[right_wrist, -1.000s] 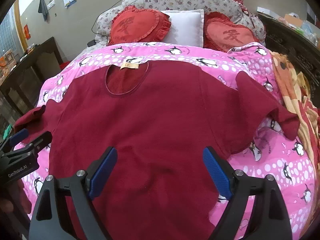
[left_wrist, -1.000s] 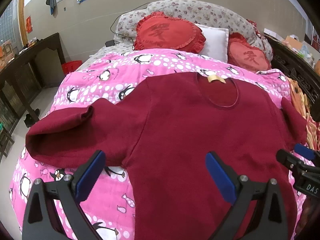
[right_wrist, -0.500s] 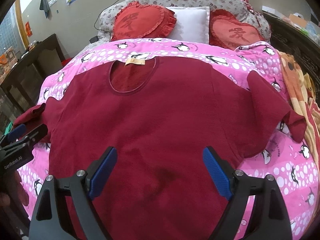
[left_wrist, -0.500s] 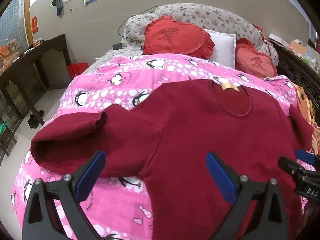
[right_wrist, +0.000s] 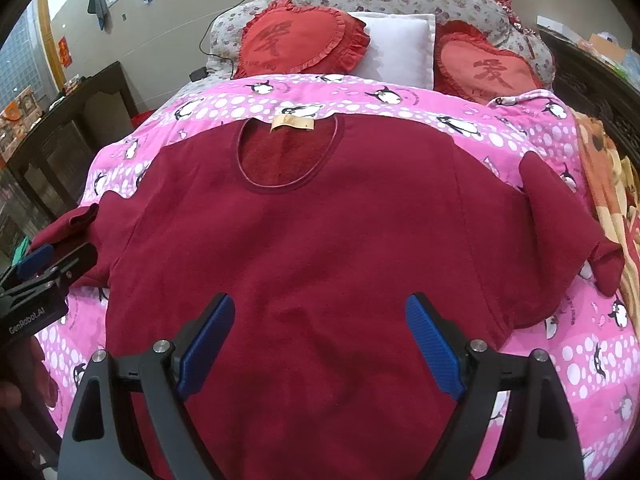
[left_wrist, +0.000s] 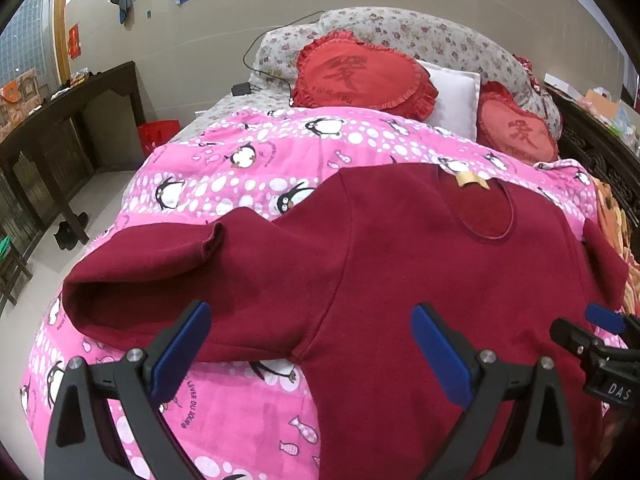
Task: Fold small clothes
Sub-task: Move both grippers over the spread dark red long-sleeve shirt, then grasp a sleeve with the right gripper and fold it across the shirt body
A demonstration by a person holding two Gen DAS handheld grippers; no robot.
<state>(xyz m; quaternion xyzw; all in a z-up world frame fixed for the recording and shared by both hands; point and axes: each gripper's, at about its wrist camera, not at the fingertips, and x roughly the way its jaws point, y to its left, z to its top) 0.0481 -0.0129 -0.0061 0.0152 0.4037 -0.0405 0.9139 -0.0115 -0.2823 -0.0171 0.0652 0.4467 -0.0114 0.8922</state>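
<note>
A dark red long-sleeved shirt (right_wrist: 320, 232) lies spread face up on the pink penguin quilt (right_wrist: 400, 104), collar and tan label (right_wrist: 292, 123) toward the pillows. Its left sleeve (left_wrist: 160, 276) is bent back on itself at the bed's left edge; its right sleeve (right_wrist: 568, 232) lies folded inward. My left gripper (left_wrist: 308, 340) is open and empty above the left armpit of the shirt (left_wrist: 400, 280). My right gripper (right_wrist: 318, 338) is open and empty above the lower chest. Each gripper shows at the edge of the other's view.
Two red heart cushions (right_wrist: 300, 40), a white pillow (right_wrist: 400, 48) and a floral bolster stand at the headboard. An orange blanket (right_wrist: 608, 184) lies along the right. A dark wooden cabinet (left_wrist: 48, 144) and floor are left of the bed.
Both grippers have moved forward and lower over the shirt, the left one drifting left toward the sleeve. The shirt has not moved. Both stay open.
</note>
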